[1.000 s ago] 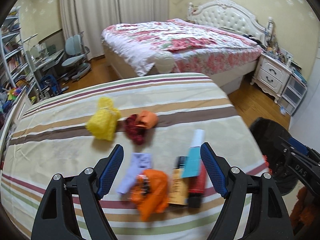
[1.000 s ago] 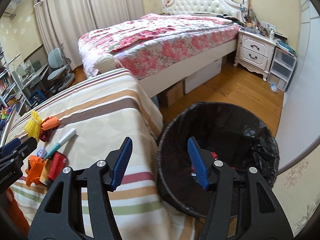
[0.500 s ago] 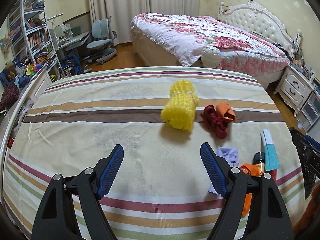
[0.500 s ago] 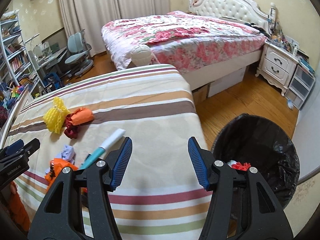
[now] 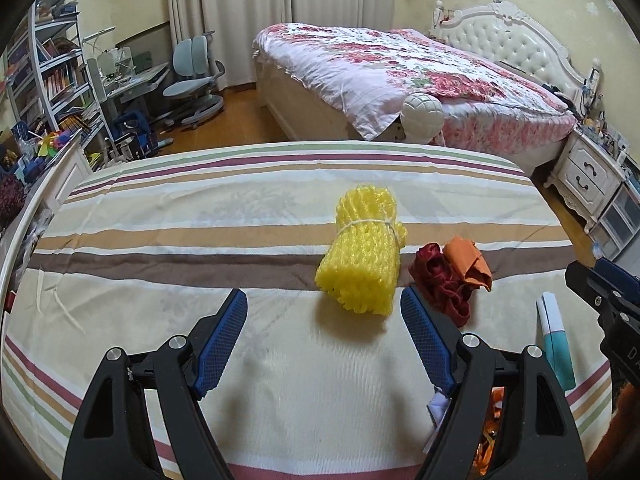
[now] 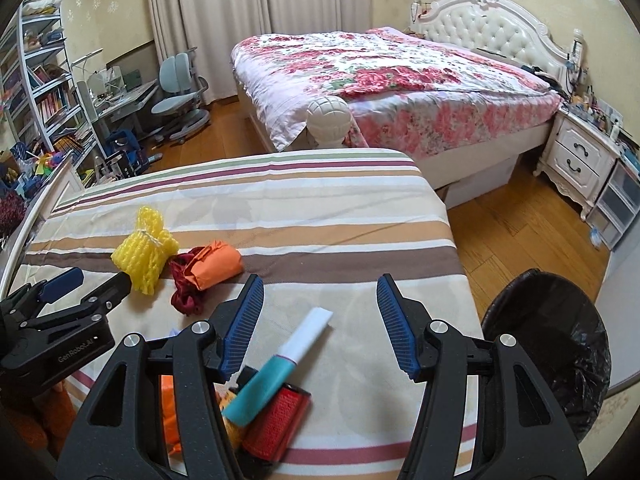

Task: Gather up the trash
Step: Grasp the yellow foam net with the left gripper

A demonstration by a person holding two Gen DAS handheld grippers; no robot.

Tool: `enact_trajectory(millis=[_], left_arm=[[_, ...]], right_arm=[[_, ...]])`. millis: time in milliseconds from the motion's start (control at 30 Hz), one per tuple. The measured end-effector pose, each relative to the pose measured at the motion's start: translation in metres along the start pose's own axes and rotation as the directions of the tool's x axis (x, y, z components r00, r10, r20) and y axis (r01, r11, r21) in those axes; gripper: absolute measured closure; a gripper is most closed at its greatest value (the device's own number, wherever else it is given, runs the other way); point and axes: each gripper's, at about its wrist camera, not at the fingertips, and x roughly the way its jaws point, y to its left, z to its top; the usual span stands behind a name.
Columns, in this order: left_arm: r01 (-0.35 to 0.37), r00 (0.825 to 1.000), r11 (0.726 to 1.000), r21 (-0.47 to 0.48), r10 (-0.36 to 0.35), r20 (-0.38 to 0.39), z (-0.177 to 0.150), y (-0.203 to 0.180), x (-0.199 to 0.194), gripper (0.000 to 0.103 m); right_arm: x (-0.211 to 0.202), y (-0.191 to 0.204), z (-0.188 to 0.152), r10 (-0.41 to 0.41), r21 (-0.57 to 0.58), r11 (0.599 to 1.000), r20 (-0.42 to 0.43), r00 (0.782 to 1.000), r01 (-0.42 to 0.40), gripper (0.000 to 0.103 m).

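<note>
Both tools are empty, so nothing is on its way to the bin [image 6: 548,344] at this moment. The right hand-held gripper [image 6: 320,322] has its jaws spread with only bare striped cloth between them; the left hand-held gripper [image 5: 324,334] is spread wider, likewise pinching nothing.

Most of the trash is still on the table [image 6: 328,240]. Nearest, at the near edge, lies a cluster: a red item [image 6: 278,420] with a teal-and-white tube [image 6: 280,364] across it, and beside them to the left orange scraps [image 6: 170,420], partly hidden by the right tool. A pale lilac scrap [image 5: 438,404] peeks out by the left tool's right finger. Farther in lie a dark red and orange wad [image 6: 204,270] and, just left of it and seemingly touching, a tied yellow foam-net bundle [image 5: 364,256], which sits just beyond the left tool's tips, toward its right finger.

The black-lined bin stands on the floor to the right of the table; its contents cannot be made out here. By my judgement the job is at an early or middle stage, with at least five pieces left to carry over; the yellow bundle looks the likeliest next pick for the left tool, the tube cluster for the right.
</note>
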Motion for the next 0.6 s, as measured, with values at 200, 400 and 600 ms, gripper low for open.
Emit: enact_trajectory(millis=[200,400,600], left_arm=[[0.007,1.0,1.0,0.004,-0.007,-0.02,0.007,0.002,0.018,0.026],[0.044,0.999,0.999,0.028,-0.043,-0.025,0.008,0.002,0.026,0.038],[0.102,0.994,0.993,0.051,-0.101,-0.034,0.008,-0.003,0.03,0.06]], right_arm=[[0.013,0.007,0.01,0.005,-0.002,1.0,-0.01,1.0,-0.005,0.045],[0.023,0.015,0.016,0.009,-0.011,1.0,-0.023,1.0,-0.01,0.045],[0.029,0.023,0.016,0.013,-0.024,1.0,-0.033,0.999,-0.014,0.045]])
